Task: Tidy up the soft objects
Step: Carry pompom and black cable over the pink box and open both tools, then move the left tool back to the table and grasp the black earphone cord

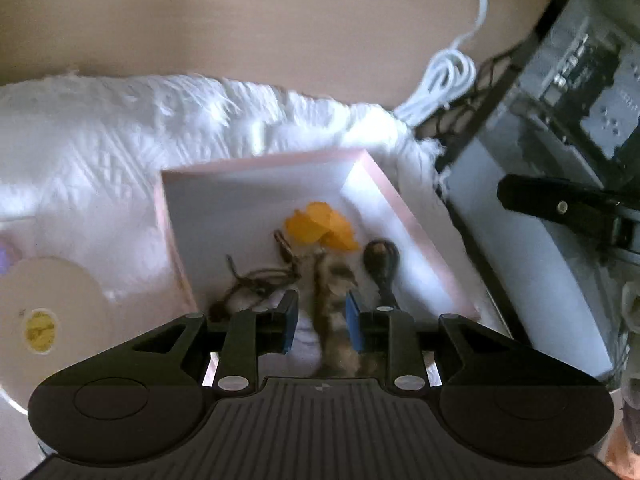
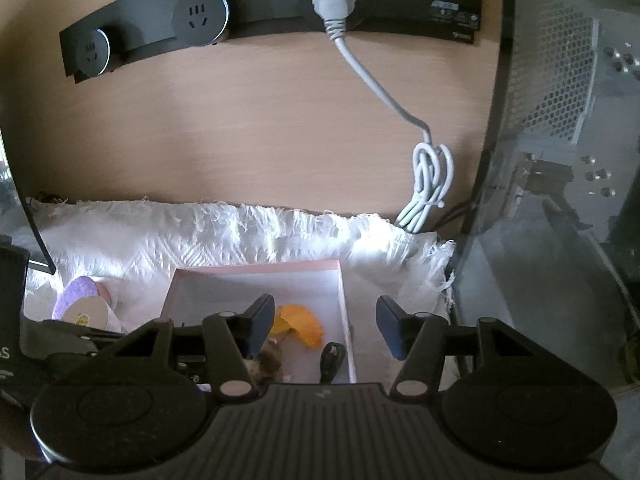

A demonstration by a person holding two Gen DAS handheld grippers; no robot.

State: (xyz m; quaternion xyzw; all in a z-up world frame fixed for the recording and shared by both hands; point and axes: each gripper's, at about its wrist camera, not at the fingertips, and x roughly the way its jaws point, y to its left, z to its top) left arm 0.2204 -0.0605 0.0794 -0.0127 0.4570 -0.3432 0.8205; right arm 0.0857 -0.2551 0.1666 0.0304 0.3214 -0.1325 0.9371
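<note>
Clamped in the left gripper point(image 1: 320, 322) jaws, a furry toy point(image 1: 334, 280) is held over the pink box point(image 1: 404, 208) already holding an orange piece point(image 1: 320, 226), while a purple item point(image 2: 76, 294) is left near the bench's left edge and the right gripper point(image 2: 324, 330) is held with jaws apart.

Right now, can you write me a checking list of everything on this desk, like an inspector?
Surface: white fringed cloth over a wooden desk.
Job's things: pink-rimmed box holding an orange soft piece, a brown furry item and a small dark object.
Clutter: purple fuzzy thing; white round disc with a yellow sticker.
Grippers: left gripper around the furry item, grip unclear; right gripper open, empty.
Cables: white bundled cord, plugged into the power strip.
Surroundings: computer case on the right.
</note>
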